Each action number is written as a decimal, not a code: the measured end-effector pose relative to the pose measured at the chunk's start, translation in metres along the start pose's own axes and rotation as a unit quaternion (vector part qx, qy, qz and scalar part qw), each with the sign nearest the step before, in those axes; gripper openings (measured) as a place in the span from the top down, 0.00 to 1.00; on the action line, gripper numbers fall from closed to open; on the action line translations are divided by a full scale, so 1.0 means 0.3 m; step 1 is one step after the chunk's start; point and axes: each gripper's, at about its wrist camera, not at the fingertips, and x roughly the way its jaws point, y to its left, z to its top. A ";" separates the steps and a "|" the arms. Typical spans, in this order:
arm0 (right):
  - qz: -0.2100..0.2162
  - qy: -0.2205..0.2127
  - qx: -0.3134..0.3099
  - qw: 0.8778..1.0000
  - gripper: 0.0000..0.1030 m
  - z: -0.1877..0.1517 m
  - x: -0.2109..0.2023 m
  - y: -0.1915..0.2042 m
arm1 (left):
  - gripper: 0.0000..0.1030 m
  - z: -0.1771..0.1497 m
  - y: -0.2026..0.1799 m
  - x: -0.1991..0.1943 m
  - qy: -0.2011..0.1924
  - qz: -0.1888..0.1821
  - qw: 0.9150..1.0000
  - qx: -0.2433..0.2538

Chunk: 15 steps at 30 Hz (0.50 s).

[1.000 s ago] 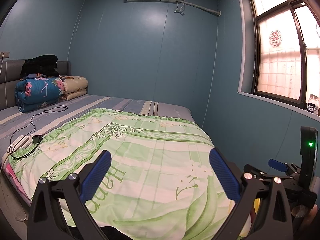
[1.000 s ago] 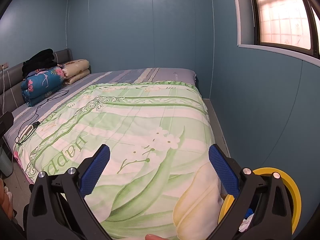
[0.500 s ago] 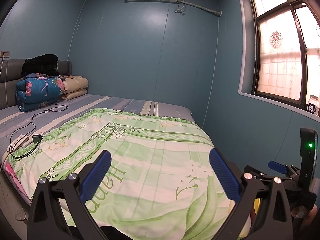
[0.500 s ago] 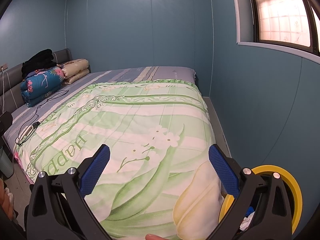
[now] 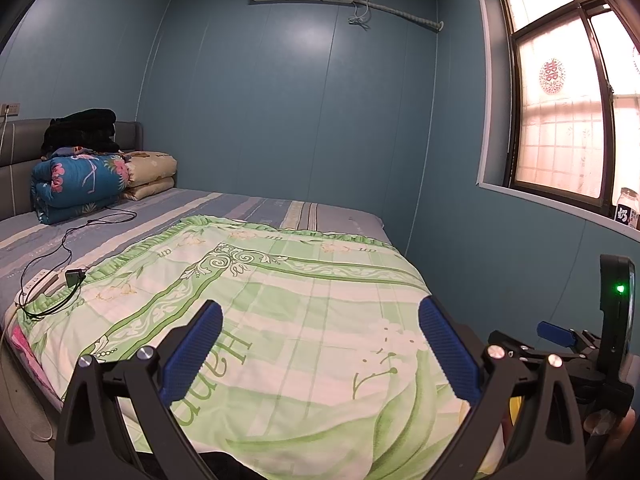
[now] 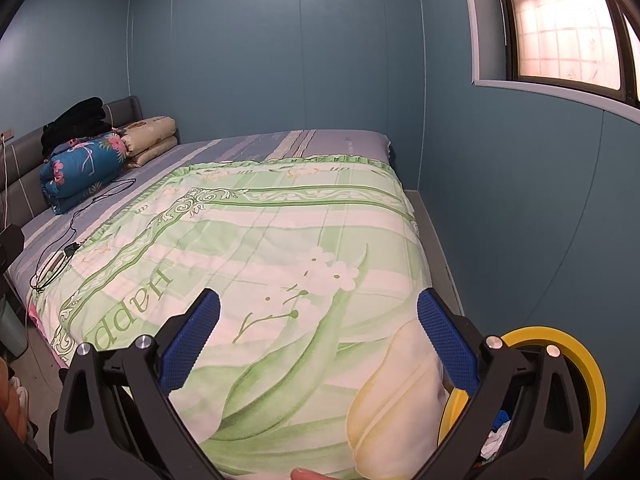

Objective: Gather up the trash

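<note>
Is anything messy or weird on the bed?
Yes: a black cable with a charger and a power strip lies loose across the sheet. Otherwise the green quilt lies flat and tidy.

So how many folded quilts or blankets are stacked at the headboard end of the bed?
3: a blue floral quilt in front, a beige quilt beside it toward the wall, a black blanket on top. More may be hidden behind.
</note>
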 end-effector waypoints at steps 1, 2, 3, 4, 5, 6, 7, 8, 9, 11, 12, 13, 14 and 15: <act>0.000 0.000 0.000 1.000 0.08 -0.001 0.001 0.000 | 0.08 0.001 0.000 0.000 0.000 -0.001 1.000 0.000; -0.001 0.000 0.000 1.000 0.08 -0.001 0.001 -0.001 | 0.08 0.000 -0.001 0.000 -0.001 -0.001 1.000 0.000; -0.001 0.001 0.001 1.000 0.08 -0.002 0.001 -0.001 | 0.08 0.000 -0.002 -0.001 -0.002 0.000 1.000 0.002; -0.001 0.001 0.001 1.000 0.08 -0.003 0.000 -0.002 | 0.08 0.000 -0.004 -0.001 -0.002 0.000 1.000 0.003; -0.001 0.002 0.001 1.000 0.08 -0.003 0.003 -0.001 | 0.08 0.000 -0.005 -0.002 -0.003 0.001 1.000 0.003; -0.001 0.002 0.002 1.000 0.08 -0.003 0.002 -0.001 | 0.08 0.000 -0.005 -0.002 -0.003 0.000 1.000 0.002; -0.001 0.002 0.002 1.000 0.08 -0.004 0.001 -0.002 | 0.08 0.000 -0.005 -0.002 -0.003 -0.001 1.000 0.001; -0.001 0.002 0.001 1.000 0.08 -0.003 0.002 -0.002 | 0.08 0.001 -0.004 0.000 -0.002 -0.001 1.000 0.001; -0.001 0.002 0.001 1.000 0.08 -0.002 0.002 -0.002 | 0.08 0.002 -0.004 0.001 -0.001 -0.001 1.000 0.001; -0.001 0.002 0.001 1.000 0.08 -0.002 0.002 -0.003 | 0.08 0.001 -0.003 0.001 -0.001 0.000 1.000 0.000; -0.001 0.002 0.002 1.000 0.08 -0.002 0.002 -0.004 | 0.08 0.001 -0.002 0.003 -0.001 -0.001 1.000 -0.001; -0.002 0.001 0.002 1.000 0.08 -0.003 0.002 -0.003 | 0.08 0.000 -0.003 0.002 0.000 -0.002 1.000 -0.002; -0.002 0.002 0.003 1.000 0.08 -0.005 0.002 -0.003 | 0.08 0.000 -0.003 0.002 0.000 -0.001 1.000 -0.002; -0.001 0.002 0.003 1.000 0.08 -0.005 0.002 -0.004 | 0.08 0.000 -0.003 0.002 0.000 -0.001 1.000 -0.002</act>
